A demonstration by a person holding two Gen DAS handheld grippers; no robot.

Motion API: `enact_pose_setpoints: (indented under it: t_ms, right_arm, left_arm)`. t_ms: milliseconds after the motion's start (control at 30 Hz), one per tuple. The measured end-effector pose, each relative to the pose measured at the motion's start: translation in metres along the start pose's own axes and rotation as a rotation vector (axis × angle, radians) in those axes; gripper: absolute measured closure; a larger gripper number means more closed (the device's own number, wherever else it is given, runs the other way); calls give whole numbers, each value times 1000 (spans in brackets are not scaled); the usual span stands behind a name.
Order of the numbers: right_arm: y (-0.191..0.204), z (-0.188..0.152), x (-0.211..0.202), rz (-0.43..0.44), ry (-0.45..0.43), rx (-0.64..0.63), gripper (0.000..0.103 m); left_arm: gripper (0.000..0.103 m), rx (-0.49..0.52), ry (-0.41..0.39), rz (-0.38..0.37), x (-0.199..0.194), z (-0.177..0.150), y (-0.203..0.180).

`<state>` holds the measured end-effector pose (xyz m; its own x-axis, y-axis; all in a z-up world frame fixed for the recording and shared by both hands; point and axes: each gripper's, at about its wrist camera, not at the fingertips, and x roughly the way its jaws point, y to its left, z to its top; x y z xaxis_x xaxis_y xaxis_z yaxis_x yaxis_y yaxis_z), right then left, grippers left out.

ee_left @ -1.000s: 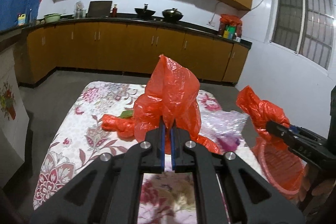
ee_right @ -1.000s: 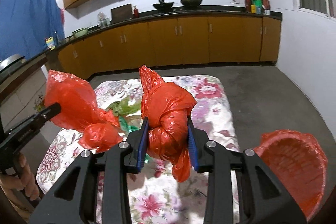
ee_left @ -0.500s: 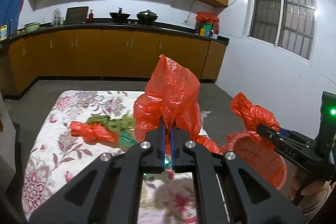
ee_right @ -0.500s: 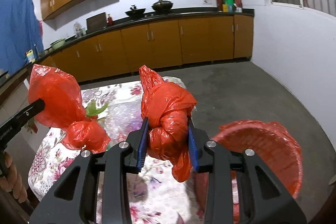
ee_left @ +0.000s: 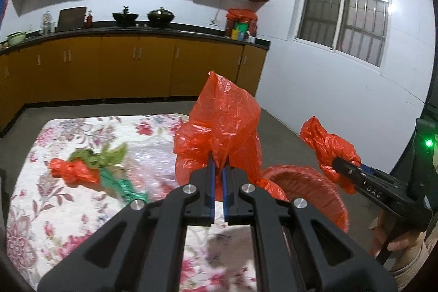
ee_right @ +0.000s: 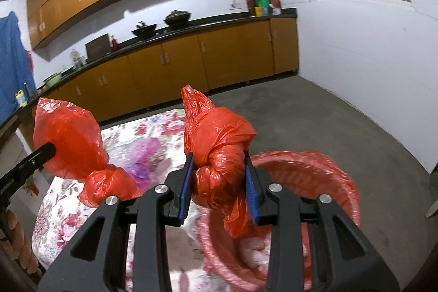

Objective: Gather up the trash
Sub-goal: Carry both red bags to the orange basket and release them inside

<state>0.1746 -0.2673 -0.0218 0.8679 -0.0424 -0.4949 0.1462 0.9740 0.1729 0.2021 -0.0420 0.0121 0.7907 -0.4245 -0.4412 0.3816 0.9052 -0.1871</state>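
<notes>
My left view shows the flowered worktop point(ee_left: 54, 210) with green scraps point(ee_left: 109, 155); my right view shows the red mesh bin point(ee_right: 314, 168) better. My left gripper point(ee_left: 217, 177) pinches a thin crinkly red bag point(ee_left: 224, 122). My right gripper point(ee_right: 219, 179) squeezes a knotted red bag point(ee_right: 219, 144) above the bin.

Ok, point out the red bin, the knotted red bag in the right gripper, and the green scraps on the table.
red bin point(ee_right: 339, 182), right wrist view, far rim.
knotted red bag point(ee_right: 219, 152), right wrist view, knot between the pads.
green scraps point(ee_left: 95, 155), left wrist view, leafy middle.
</notes>
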Motion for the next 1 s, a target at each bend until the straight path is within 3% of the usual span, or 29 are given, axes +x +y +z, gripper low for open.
enact_pose_setpoints:
  t_ms: [467, 1000]
  right_arm:
    - [-57, 0, -14, -85, -15, 80, 69]
    - [-81, 0, -11, -98, -21, 135, 68]
  left_arm:
    - [97, 35, 71, -132, 50, -12, -66]
    - [97, 64, 142, -191, 92, -27, -101]
